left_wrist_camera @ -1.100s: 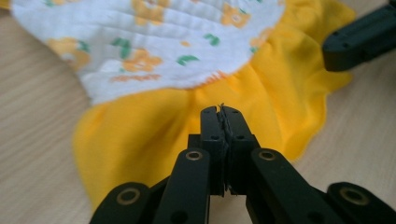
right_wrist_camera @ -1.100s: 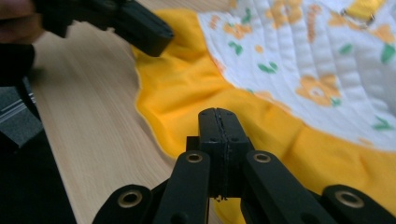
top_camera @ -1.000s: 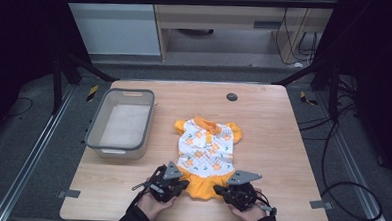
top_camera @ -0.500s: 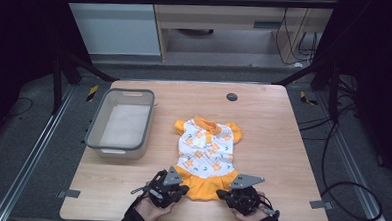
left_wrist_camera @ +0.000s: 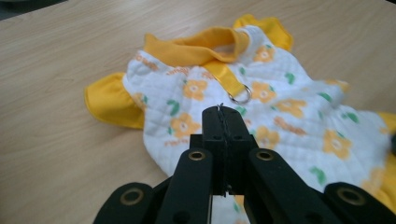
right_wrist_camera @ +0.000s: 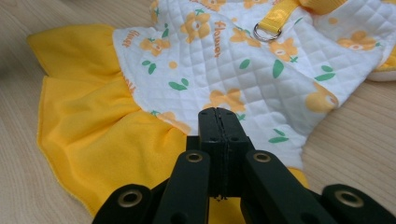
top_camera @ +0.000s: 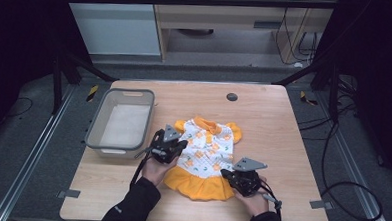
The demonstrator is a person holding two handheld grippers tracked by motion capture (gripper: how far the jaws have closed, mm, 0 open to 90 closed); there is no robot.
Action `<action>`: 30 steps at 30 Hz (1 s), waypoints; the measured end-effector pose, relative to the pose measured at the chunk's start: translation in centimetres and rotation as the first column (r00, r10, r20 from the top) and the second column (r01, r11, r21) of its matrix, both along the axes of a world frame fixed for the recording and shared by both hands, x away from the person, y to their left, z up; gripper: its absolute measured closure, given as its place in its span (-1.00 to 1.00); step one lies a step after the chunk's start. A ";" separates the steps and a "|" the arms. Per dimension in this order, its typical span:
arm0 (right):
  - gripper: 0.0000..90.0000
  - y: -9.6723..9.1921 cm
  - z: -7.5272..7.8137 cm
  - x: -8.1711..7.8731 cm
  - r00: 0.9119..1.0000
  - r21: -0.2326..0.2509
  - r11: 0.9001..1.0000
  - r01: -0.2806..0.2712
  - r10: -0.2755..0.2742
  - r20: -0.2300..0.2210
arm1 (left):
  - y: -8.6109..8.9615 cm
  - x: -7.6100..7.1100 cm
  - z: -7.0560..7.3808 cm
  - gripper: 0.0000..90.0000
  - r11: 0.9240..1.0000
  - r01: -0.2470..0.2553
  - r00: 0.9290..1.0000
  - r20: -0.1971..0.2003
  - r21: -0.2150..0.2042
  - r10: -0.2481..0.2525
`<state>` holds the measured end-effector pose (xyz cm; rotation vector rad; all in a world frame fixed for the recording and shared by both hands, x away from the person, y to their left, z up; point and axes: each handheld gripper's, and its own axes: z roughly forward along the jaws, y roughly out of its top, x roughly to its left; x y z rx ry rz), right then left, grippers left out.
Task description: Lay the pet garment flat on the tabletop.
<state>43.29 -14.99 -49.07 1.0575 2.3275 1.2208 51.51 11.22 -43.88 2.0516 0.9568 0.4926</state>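
I found the small dress (top_camera: pixel 203 156) lying flat near the middle of the desk (top_camera: pixel 283 124), collar away from me, orange skirt toward me. My left claw (top_camera: pixel 178 146) was pressed together, empty, over the dress's left edge beside the sleeve. My right claw (top_camera: pixel 227 174) was likewise pressed together, empty, at the skirt's right corner. A grey tub (top_camera: pixel 95 131) stood left of the dress.
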 end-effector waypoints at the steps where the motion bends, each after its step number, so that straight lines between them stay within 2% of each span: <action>1: 1.00 0.1 -0.1 0.0 1.000 -0.004 1.000 -0.002 0.002 -0.001 | -0.3 0.5 -0.1 1.00 1.000 -0.008 1.000 -0.007 -0.009 0.008; 3: 1.00 0.3 -0.2 0.0 1.000 -0.007 1.000 -0.007 0.007 -0.006 | -1.0 1.8 -0.4 1.00 1.000 -0.022 1.000 -0.002 -0.005 0.022; 4: 1.00 0.3 -0.3 0.0 1.000 -0.009 1.000 -0.006 0.006 -0.009 | -1.3 2.4 -0.6 1.00 1.000 -0.030 1.000 0.007 0.011 0.029; 8: 1.00 0.5 -0.7 0.2 1.000 -0.026 1.000 -0.007 0.006 -0.019 | -2.2 4.4 -1.7 1.00 0.997 -0.061 0.998 -0.002 0.036 0.061; 10: 1.00 0.6 -0.9 0.2 1.000 -0.033 0.999 -0.008 0.007 -0.024 | -2.3 5.3 -2.3 1.00 0.997 -0.074 0.997 -0.016 0.033 0.075; 13: 1.00 0.7 -1.0 0.2 1.000 -0.045 0.999 -0.013 0.012 -0.028 | -2.0 6.9 -4.0 1.00 0.992 -0.118 0.991 -0.055 0.036 0.120; 15: 1.00 0.8 -1.2 0.2 0.999 -0.055 0.998 -0.017 0.015 -0.031 | -1.9 7.4 -4.8 1.00 0.990 -0.131 0.988 -0.077 0.043 0.134; 18: 1.00 0.9 -1.2 0.2 0.999 -0.064 0.998 -0.016 0.013 -0.041 | -1.7 7.9 -5.6 1.00 0.989 -0.139 0.986 -0.087 0.050 0.143; 19: 1.00 0.9 -1.2 0.2 0.999 -0.065 0.998 -0.016 0.013 -0.046 | -1.8 7.9 -5.8 1.00 0.988 -0.139 0.987 -0.078 0.067 0.144; 22: 1.00 0.9 -1.2 0.1 0.998 -0.072 0.997 -0.018 0.014 -0.054 | -1.9 8.0 -5.9 1.00 0.987 -0.143 0.987 -0.063 0.077 0.148; 24: 1.00 0.9 -1.2 0.0 0.998 -0.074 0.997 -0.016 0.012 -0.056 | -2.0 8.1 -6.0 1.00 0.983 -0.148 0.987 -0.045 0.106 0.154; 30: 1.00 0.7 -1.0 -0.8 0.996 -0.082 0.996 -0.043 0.036 -0.080 | -2.3 8.4 -5.9 1.00 0.977 -0.179 0.982 -0.044 0.118 0.185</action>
